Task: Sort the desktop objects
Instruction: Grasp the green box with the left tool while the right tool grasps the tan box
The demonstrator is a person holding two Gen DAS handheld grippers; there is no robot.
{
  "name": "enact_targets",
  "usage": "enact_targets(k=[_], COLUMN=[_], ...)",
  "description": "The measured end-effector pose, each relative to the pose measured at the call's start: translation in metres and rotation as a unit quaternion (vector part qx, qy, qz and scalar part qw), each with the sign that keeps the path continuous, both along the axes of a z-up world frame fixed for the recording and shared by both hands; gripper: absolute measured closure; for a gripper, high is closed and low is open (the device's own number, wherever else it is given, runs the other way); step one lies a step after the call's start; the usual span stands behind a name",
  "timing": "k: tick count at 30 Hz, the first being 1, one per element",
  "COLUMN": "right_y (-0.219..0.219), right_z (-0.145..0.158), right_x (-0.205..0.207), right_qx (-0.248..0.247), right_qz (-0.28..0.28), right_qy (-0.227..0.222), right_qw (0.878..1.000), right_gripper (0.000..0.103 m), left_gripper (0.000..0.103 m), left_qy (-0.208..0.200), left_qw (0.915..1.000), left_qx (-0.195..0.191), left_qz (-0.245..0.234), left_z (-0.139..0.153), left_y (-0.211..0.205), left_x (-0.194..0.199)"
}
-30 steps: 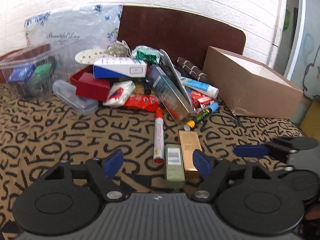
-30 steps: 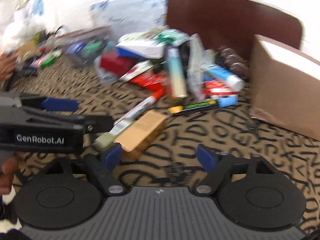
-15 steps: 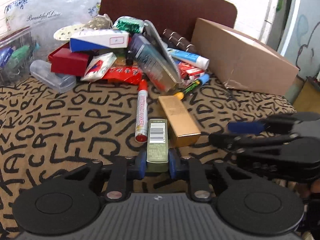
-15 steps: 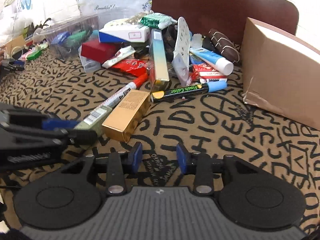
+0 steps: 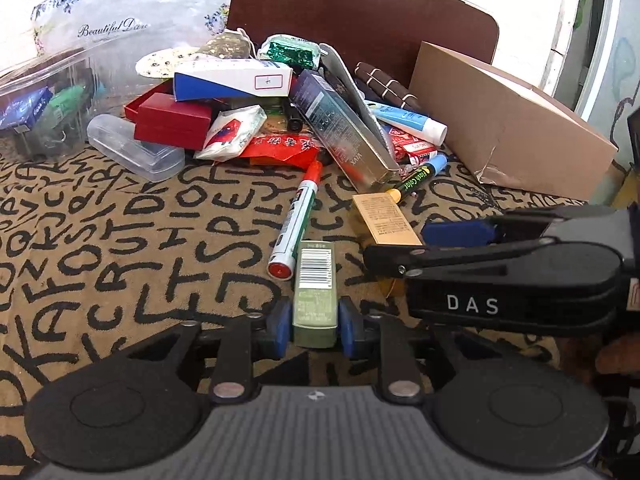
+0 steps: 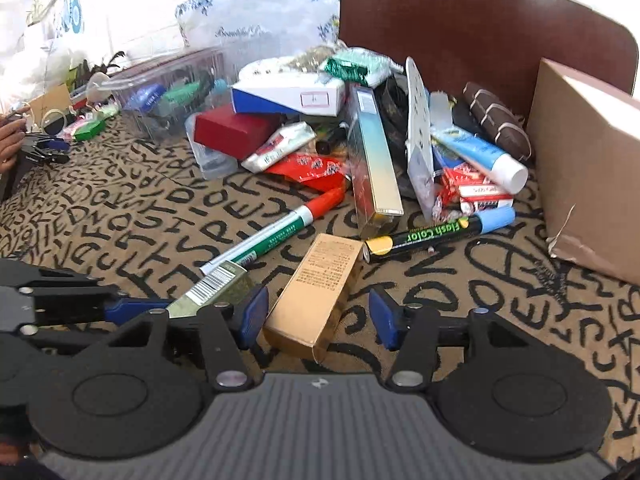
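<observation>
Slim olive-green carton (image 5: 314, 296) with barcode label, lying on letter-printed woven desk cover (image 5: 120, 240), flanked by the opening left claw (image 5: 312, 326); glossy gold rectangular box (image 6: 316, 292) lies between the widening right claw (image 6: 318, 316).

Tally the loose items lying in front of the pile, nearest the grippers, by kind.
Markers: 2, the red-capped marker and the Flash Color marker.
Small boxes: 2, the green box between the left gripper pads, and the gold box between the opening right gripper jaws.
Total: 4
</observation>
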State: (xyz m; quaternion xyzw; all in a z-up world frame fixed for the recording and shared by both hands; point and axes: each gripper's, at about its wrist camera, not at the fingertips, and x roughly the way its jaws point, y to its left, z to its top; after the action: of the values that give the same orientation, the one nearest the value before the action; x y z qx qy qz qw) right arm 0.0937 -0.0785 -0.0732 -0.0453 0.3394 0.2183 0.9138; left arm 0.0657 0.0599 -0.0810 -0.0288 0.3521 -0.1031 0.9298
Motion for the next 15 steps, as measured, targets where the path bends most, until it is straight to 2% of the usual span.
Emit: enact_targets(k=[1, 3, 5, 8, 12, 15], right_y=[-0.003, -0.009, -0.017, -0.03, -0.038, -0.04], right_z=[-0.001, -0.001, -0.002, 0.0, 0.003, 0.004], right_x=[-0.001, -0.002, -0.006, -0.015, -0.028, -0.026], right_qx=[0.004, -0.007, -0.018, -0.023, -0.039, -0.035], right_qz=[-0.001, -0.011, -0.009, -0.008, 0.0, -0.008], right_qy=[0.002, 0.01, 0.01, 0.017, 0.022, 0.018], right_qw=[1.0, 1.0, 1.0, 1.0, 0.999, 0.999], right_gripper=[0.064, 0.072, 0.072, 0.072, 0.072, 0.064], left_gripper=[0.074, 0.075, 0.081, 0.081, 0.081, 0.075], left_qy=[-0.001, 0.0, 0.002, 0.008, 0.009, 0.001], left_qw=[1.0, 1.0, 1.0, 0.9996, 0.9991, 0.9992], left_qx=[0.001, 0.002, -0.003, -0.013, -0.005, 0.012], left_qz=[-0.001, -0.005, -0.008, -0.023, -0.041, -0.037], left_z=[0.0, 0.0, 0.0, 0.002, 0.005, 0.006], left_y=[-0.002, -0.005, -0.008, -0.013, -0.025, -0.034], left_x=[0.001, 0.003, 0.004, 0.003, 0.004, 0.009])
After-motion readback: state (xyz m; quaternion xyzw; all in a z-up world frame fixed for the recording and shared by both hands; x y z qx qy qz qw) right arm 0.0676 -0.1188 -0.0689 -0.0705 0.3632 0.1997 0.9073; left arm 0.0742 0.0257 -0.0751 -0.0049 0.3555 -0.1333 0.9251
